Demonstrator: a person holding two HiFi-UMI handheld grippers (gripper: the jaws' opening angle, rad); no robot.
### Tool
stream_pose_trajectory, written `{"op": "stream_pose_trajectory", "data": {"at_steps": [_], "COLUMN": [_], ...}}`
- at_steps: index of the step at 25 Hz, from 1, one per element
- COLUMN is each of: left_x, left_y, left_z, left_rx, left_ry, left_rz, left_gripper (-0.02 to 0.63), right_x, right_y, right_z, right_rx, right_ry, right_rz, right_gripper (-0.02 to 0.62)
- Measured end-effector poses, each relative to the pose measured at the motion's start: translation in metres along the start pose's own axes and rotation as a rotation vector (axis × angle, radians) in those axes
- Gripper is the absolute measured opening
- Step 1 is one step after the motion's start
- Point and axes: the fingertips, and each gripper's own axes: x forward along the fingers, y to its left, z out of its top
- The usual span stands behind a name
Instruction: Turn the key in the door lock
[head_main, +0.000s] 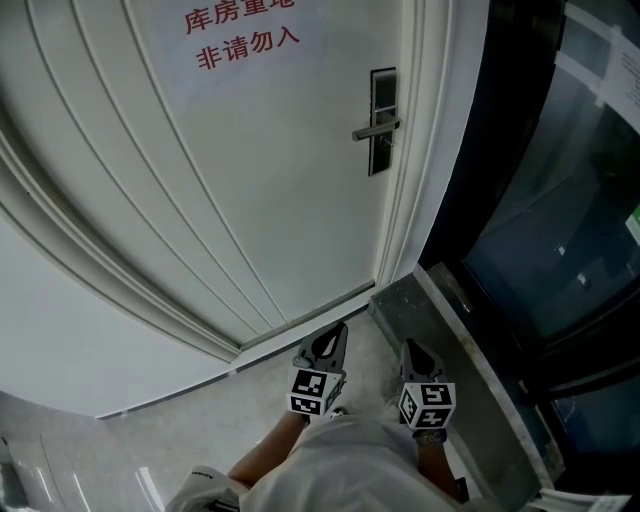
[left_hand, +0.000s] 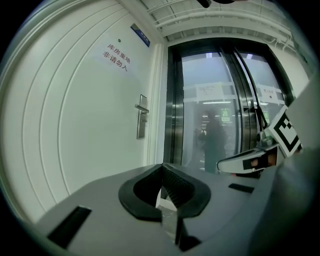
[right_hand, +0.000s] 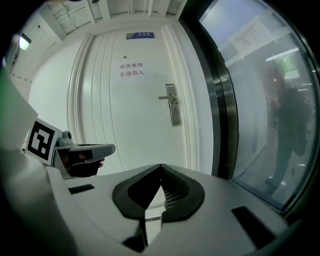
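Left gripper (head_main: 336, 333), right gripper (head_main: 411, 347): jaws together, empty, well apart from lock plate (head_main: 382, 120). Key unseen; likely small, stiff, slick: pinch bow.

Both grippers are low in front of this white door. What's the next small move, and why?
Probably raise the right gripper toward the lock plate behind the lever handle. It and the left gripper sit low, far from the door, jaws together and empty; the lock is on the right gripper's side.
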Motion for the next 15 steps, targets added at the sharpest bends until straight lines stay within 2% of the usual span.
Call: {"op": "stream_pose_trajectory", "data": {"at_steps": [4,10,15], "left_x": [0.025,0.071,0.108], "left_y": [0.003,0.001,0.0], "left_z": [0.003,0.009,0.024], "left_rx": [-0.012,-0.033,-0.02], "left_ry": [0.004,0.006,-0.002], "left_rz": [0.039,0.112,0.182], "left_gripper": [0.008,0.008,0.008], "right_x": [0.02,0.062,0.098], "right_y": [-0.023,-0.059,-0.092], "right_z": [0.007,0.023,0.049], "right_rx": [0.0,-0.036,-0.081], "right_ry": [0.008,0.038,0.029], "right_rz": [0.024,0.108,0.176], "right_gripper": [0.002,0.002,0.002]}}
